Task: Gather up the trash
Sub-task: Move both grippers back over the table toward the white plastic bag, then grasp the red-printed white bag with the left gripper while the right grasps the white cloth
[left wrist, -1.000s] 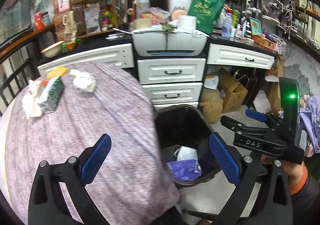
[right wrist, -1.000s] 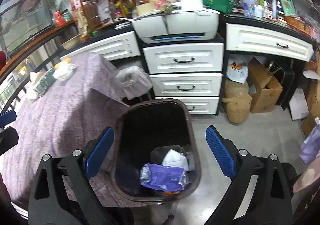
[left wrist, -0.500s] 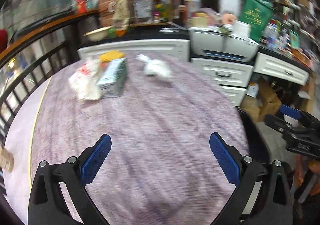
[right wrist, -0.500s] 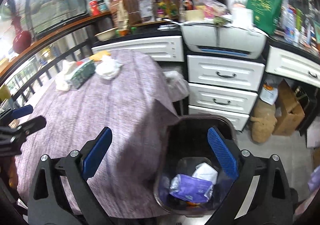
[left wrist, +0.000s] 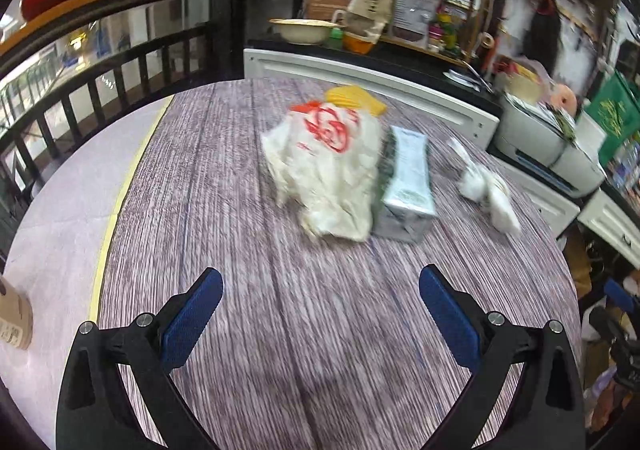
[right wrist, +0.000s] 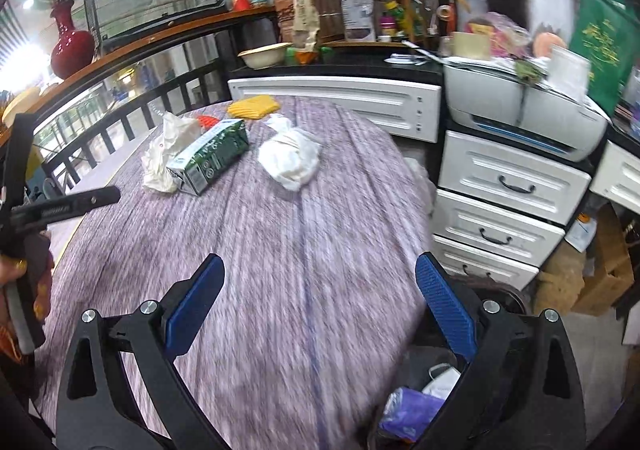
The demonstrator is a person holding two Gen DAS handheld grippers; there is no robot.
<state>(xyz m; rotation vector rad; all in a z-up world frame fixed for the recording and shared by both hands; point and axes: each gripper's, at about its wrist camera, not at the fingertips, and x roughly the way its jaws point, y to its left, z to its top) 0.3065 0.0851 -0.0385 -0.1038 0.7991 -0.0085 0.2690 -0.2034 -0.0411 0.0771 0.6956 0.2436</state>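
Four pieces of trash lie on the purple-grey surface (left wrist: 240, 234): one crumpled white bag with red print (left wrist: 328, 166), one green-and-white carton (left wrist: 406, 186) lying flat and touching the bag's right side, one knotted white bag (left wrist: 486, 186) apart to the right of the carton, and one yellow pack (left wrist: 354, 99) behind the printed bag. In the left wrist view they sit in the upper middle of the frame; in the right wrist view they sit upper left of centre, with the carton (right wrist: 210, 156), the knotted bag (right wrist: 290, 158), the crumpled bag (right wrist: 166, 152) and the yellow pack (right wrist: 254, 106) all on the far part of the surface.

Both tongs are spread wide and hold nothing. The left tongs (left wrist: 320, 314) hover over bare cloth, short of the printed bag. The right tongs (right wrist: 318, 308) hover over the surface's near right edge, above one dark bin (right wrist: 516, 296) at lower right, which holds one purple wrapper (right wrist: 408, 412) and one white wad (right wrist: 442, 382). One white drawer unit (right wrist: 504, 210) with three handled drawers stands at the right, with one printer (right wrist: 520, 106) on top.
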